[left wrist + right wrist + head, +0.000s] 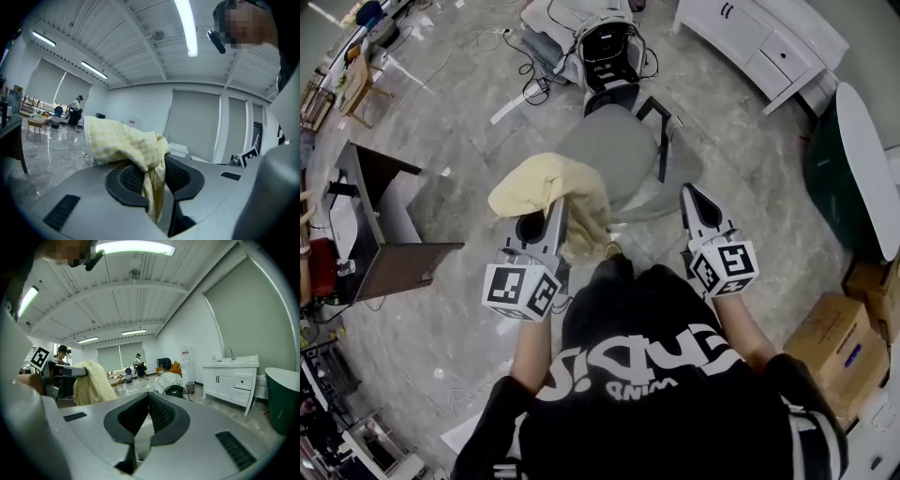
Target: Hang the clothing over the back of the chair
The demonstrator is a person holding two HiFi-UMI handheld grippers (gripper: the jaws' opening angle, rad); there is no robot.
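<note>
A pale yellow checked garment (546,183) hangs bunched from my left gripper (555,210), which is shut on a fold of it. In the left gripper view the cloth (119,140) spills out to the left over the jaws and a strip of it runs down between the pads of that gripper (157,161). The grey chair (614,150) with a black armrest (661,141) stands just beyond both grippers, and the cloth overlaps its left side. My right gripper (689,194) is held to the right of the chair, its pads together with nothing in them (149,397). The garment (93,383) shows to its left.
A white-and-black bag (609,47) and loose cables (525,70) lie on the floor behind the chair. A white cabinet (759,37) stands at the back right, a dark green tub with a white rim (853,150) and cardboard boxes (844,347) at right, a dark table (384,234) at left.
</note>
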